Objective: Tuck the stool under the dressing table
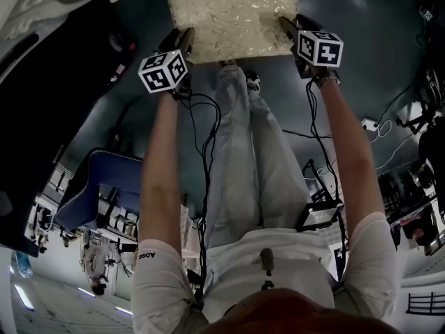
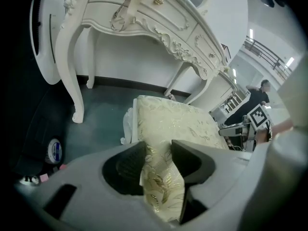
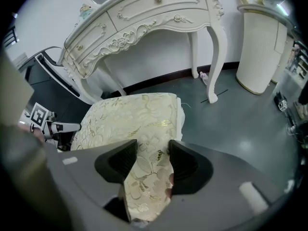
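Observation:
The stool [image 1: 233, 16] has a cream cushion with a gold floral pattern and stands on the dark floor in front of me. My left gripper [image 1: 182, 40] clamps the cushion's left edge and my right gripper [image 1: 288, 26] clamps its right edge. In the left gripper view the cushion [image 2: 173, 124] fills the gap of the left gripper [image 2: 156, 150]. The right gripper [image 3: 153, 150] bites on the cushion [image 3: 130, 117] the same way. The white carved dressing table [image 2: 159, 18] [image 3: 144, 18] stands beyond the stool, which is still outside the table's open knee space.
A curved table leg [image 2: 72, 71] stands left of the stool, another leg [image 3: 216, 57] to its right. A white ribbed bin [image 3: 262, 47] sits right of the table. A tape roll [image 2: 54, 150] lies on the floor. Cables [image 1: 389, 131] and a blue chair [image 1: 104, 186] are behind me.

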### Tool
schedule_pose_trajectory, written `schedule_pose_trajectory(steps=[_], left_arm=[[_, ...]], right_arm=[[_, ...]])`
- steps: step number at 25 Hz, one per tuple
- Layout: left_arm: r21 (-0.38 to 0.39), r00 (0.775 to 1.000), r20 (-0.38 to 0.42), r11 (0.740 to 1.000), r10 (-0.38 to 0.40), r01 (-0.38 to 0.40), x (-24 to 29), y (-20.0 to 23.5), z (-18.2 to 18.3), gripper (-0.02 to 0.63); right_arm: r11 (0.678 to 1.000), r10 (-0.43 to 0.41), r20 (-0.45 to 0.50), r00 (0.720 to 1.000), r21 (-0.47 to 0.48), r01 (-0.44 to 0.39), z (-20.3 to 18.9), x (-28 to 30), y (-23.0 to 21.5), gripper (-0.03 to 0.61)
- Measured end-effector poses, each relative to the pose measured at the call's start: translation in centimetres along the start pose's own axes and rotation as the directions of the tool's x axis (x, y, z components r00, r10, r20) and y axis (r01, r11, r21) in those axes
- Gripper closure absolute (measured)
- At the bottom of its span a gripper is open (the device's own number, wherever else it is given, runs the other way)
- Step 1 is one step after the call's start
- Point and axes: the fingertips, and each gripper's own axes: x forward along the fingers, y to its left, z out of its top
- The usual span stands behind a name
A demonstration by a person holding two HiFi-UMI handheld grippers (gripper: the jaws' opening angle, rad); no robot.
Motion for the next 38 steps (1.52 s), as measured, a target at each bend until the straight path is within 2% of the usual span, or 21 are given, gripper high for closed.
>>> schedule_pose_trajectory(steps=[4, 7, 10, 17, 24, 26, 30, 34, 38], left_arm=[[-0.009, 0.998, 0.037, 0.999, -0.042, 0.042, 0.9, 0.0, 3.1, 0.430], [-0.038, 0.996, 0.079, 0.998, -0.040, 0.043, 1.0, 0.4, 5.6, 0.431], [-0.058, 0.996, 0.079, 0.997, -0.038, 0.043, 1.4, 0.4, 6.6, 0.431], [-0.061, 0.997, 0.059, 0.997, -0.039, 0.043, 1.5, 0.5, 6.6, 0.433], [0.031, 1.000, 0.007, 0.999, -0.024, 0.024, 3.6, 0.6, 7.9, 0.434], [0.043, 1.000, 0.015, 0.999, -0.019, 0.019, 4.6, 0.5, 8.5, 0.433], [0.009, 0.997, 0.082, 1.000, -0.004, 0.004, 5.9, 0.8, 11.1, 0.434], [-0.012, 0.994, 0.112, 1.000, 0.011, -0.010, 6.2, 1.2, 13.0, 0.432], [-0.040, 0.986, 0.159, 0.999, 0.038, -0.032, 7.6, 2.3, 16.3, 0.431]], right_arm=[[1.000, -0.017, 0.037, 0.999, -0.005, 0.018, 3.5, 0.6, -0.5, 0.356], [0.999, -0.036, 0.070, 0.997, 0.014, 0.035, 6.0, 0.7, -0.3, 0.361], [0.998, -0.056, 0.077, 0.995, 0.031, 0.054, 7.1, 0.7, -0.5, 0.365], [0.997, -0.066, 0.082, 0.994, 0.049, 0.062, 6.6, 0.8, -0.5, 0.364], [0.991, -0.088, 0.073, 0.993, 0.107, 0.080, 5.1, 1.1, -1.2, 0.363], [0.990, -0.096, 0.080, 0.992, 0.113, 0.087, 5.4, 1.5, -2.0, 0.364], [0.993, -0.081, 0.098, 0.992, 0.093, 0.072, 8.4, 2.7, -2.8, 0.365], [0.996, -0.070, 0.123, 0.990, 0.056, 0.063, 11.8, 3.6, -3.0, 0.365], [0.999, -0.049, 0.151, 0.987, 0.009, 0.048, 16.7, 5.6, -3.4, 0.365]])
